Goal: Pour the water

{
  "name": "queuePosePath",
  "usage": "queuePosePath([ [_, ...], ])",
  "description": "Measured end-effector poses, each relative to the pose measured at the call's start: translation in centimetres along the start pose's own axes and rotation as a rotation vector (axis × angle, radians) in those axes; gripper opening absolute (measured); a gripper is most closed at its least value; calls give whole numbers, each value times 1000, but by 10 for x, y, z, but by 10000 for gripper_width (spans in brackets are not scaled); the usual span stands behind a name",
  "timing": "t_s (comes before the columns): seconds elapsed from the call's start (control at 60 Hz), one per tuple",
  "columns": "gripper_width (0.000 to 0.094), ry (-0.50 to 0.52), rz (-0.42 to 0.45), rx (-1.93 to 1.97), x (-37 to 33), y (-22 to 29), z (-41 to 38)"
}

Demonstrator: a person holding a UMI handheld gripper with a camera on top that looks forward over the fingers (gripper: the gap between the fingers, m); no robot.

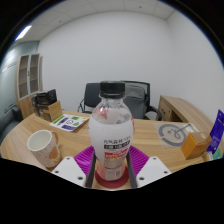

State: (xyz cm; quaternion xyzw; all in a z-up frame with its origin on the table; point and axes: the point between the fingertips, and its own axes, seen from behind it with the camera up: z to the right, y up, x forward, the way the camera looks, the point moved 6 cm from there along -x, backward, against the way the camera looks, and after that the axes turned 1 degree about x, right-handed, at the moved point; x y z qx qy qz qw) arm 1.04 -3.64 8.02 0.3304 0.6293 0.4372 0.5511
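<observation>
A clear water bottle (111,125) with a black cap and a white label with red print stands upright between my fingers. My gripper (111,172) is shut on its lower part, with the magenta pads (82,160) pressing on both sides. A white cup (42,147) stands on the wooden table (152,133), to the left of the bottle and a little beyond my left finger. I cannot tell whether the bottle's base rests on the table or hangs just above it.
A magazine (68,122) lies further back on the left. A cardboard box (192,143) and a blue item (218,130) stand at the right. Black office chairs (130,98) are behind the table, and a cabinet (30,75) stands by the left wall.
</observation>
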Motion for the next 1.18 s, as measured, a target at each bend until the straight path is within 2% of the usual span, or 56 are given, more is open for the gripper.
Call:
queuePosePath([
  [0.033,593,-3,-22,3,-3,-1,0],
  [0.1,866,-11,-37,5,-14,3,0],
  [0.25,858,-88,-54,12,-63,19,1],
  [0.467,858,-144,-101,48,-184,43,-35],
  [0.733,856,-234,-122,42,-317,38,-98],
  [0.933,855,-268,-125,85,-365,27,-121],
  [1.183,854,-285,-88,73,-382,37,-127],
])
